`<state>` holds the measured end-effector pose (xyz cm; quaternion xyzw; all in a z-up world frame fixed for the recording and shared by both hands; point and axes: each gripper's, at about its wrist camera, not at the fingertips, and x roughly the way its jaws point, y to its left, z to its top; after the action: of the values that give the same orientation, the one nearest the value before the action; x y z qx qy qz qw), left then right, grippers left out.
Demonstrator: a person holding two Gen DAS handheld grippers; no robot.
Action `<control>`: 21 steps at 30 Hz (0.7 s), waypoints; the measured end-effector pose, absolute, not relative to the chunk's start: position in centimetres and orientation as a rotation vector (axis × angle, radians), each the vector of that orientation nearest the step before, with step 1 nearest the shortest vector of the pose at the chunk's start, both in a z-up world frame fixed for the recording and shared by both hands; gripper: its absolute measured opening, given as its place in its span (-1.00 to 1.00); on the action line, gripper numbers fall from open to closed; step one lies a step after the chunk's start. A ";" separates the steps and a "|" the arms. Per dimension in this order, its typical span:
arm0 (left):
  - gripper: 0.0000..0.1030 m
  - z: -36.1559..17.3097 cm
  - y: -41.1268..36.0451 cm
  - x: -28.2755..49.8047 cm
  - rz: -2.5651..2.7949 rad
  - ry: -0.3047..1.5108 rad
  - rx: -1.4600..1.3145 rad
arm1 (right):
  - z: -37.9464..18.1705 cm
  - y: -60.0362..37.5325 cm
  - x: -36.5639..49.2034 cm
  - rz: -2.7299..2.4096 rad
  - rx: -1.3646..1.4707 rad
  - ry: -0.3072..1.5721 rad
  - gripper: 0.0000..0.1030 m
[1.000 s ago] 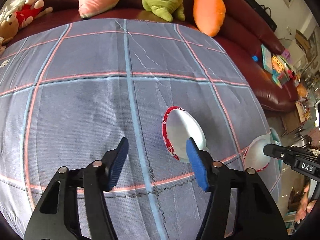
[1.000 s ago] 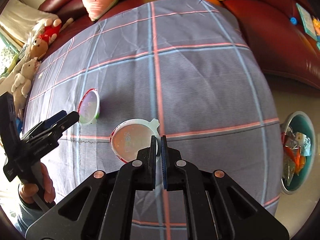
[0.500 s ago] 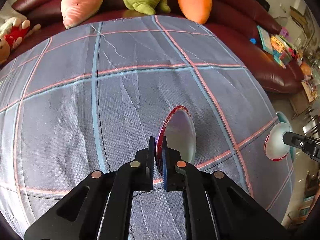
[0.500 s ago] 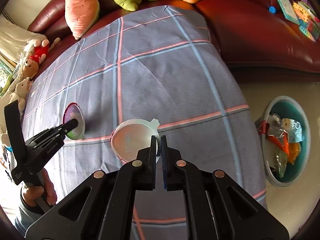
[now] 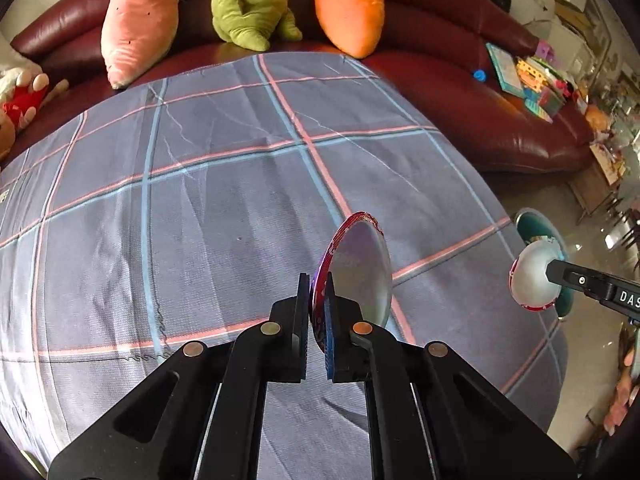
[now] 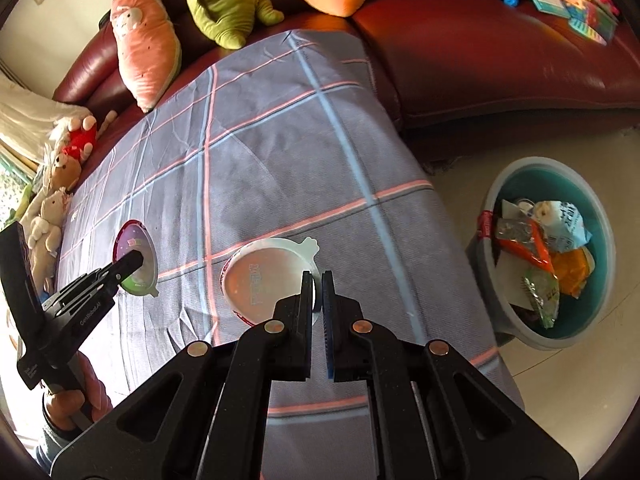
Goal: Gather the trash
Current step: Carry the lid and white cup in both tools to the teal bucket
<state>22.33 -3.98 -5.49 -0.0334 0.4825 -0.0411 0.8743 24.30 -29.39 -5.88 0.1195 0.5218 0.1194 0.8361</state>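
My left gripper (image 5: 318,312) is shut on the rim of a red-edged round foil lid (image 5: 360,268), held on edge above the checked tablecloth (image 5: 200,200). It also shows in the right wrist view (image 6: 136,256). My right gripper (image 6: 318,304) is shut on the rim of a white plastic lid with a tab (image 6: 272,276), lifted over the cloth near the table's right side. In the left wrist view that lid (image 5: 534,278) hangs in front of the bin. A teal trash bin (image 6: 548,256) with several wrappers stands on the floor to the right.
A dark red sofa (image 5: 460,92) wraps around the far and right sides of the table, with plush toys: pink (image 5: 136,20), green (image 5: 248,4), orange carrot (image 5: 348,4). Books and toys (image 5: 528,80) lie on the sofa's right part.
A second ago my left gripper was open around the red-edged lid; it shut on it and lifted it. My right gripper has carried the white lid to the right, nearer the bin.
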 end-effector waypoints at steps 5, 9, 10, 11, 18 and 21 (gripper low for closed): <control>-0.88 -4.9 -8.0 22.0 -0.144 1.003 -0.024 | -5.6 -33.7 23.1 0.215 0.314 1.080 -0.91; -0.88 -4.8 -11.0 21.9 -0.182 1.008 0.011 | -5.6 -37.2 22.3 0.180 0.365 1.059 -0.91; -0.87 -4.8 -11.6 21.9 -0.190 1.010 0.018 | -5.6 -38.1 22.1 0.172 0.376 1.053 -0.91; -0.87 -4.7 -12.4 21.9 -0.201 1.010 0.027 | -5.6 -39.2 21.8 0.159 0.392 1.043 -0.91; -0.87 -4.2 -17.9 21.6 -0.280 1.001 0.082 | -5.6 -47.4 20.1 0.055 0.464 0.995 -0.91; -0.87 -4.6 -20.3 21.7 -0.311 1.014 0.099 | -5.9 -50.5 19.5 0.008 0.488 0.992 -0.91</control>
<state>21.74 -20.26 -4.55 0.0470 0.4834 -0.1483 0.8615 19.48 -50.54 -5.92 0.2316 0.4710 0.0039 0.8512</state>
